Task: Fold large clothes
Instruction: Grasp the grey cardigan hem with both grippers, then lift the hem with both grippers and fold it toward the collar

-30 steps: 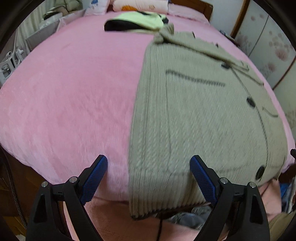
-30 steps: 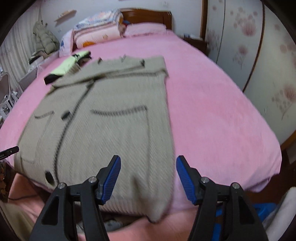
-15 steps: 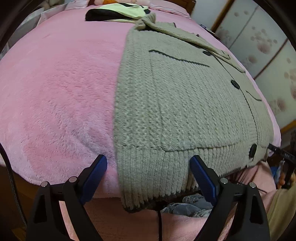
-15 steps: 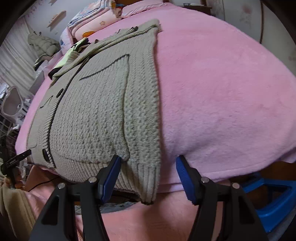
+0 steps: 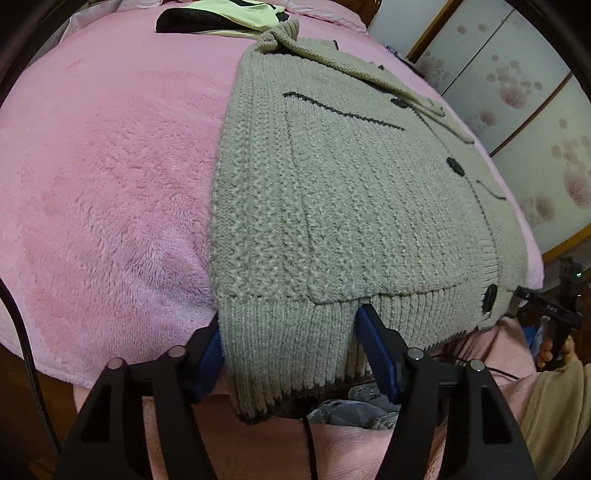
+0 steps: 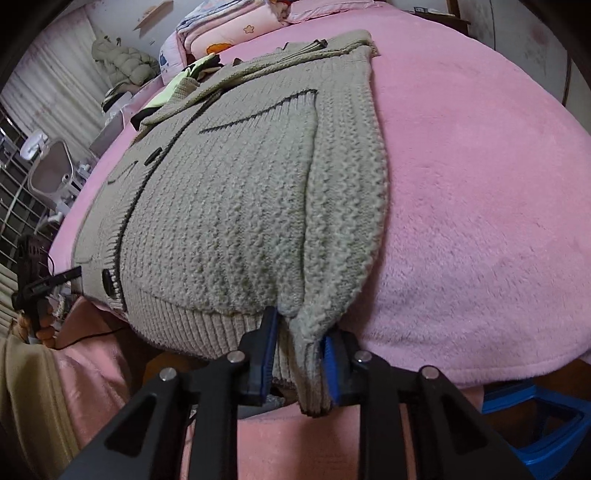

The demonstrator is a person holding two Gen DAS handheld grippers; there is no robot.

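Note:
A large grey-beige knit cardigan (image 5: 332, 192) with dark buttons and pocket trim lies flat on a pink bed (image 5: 110, 177), its ribbed hem hanging over the near edge. It also shows in the right wrist view (image 6: 240, 192). My left gripper (image 5: 295, 354) straddles the hem's left corner, jaws partly closed with the knit between the blue pads. My right gripper (image 6: 299, 354) is shut on the hem's right corner, the knit bunched between its pads.
A yellow-green and black garment (image 5: 221, 14) lies at the far end of the bed (image 6: 480, 184). Folded bedding and pillows (image 6: 229, 29) sit at the headboard. A white chair (image 6: 51, 166) stands left of the bed, a blue stool (image 6: 535, 417) at lower right.
Both grippers moved forward onto the cardigan's hem corners. The right jaws closed on the knit; the left jaws narrowed around the hem.

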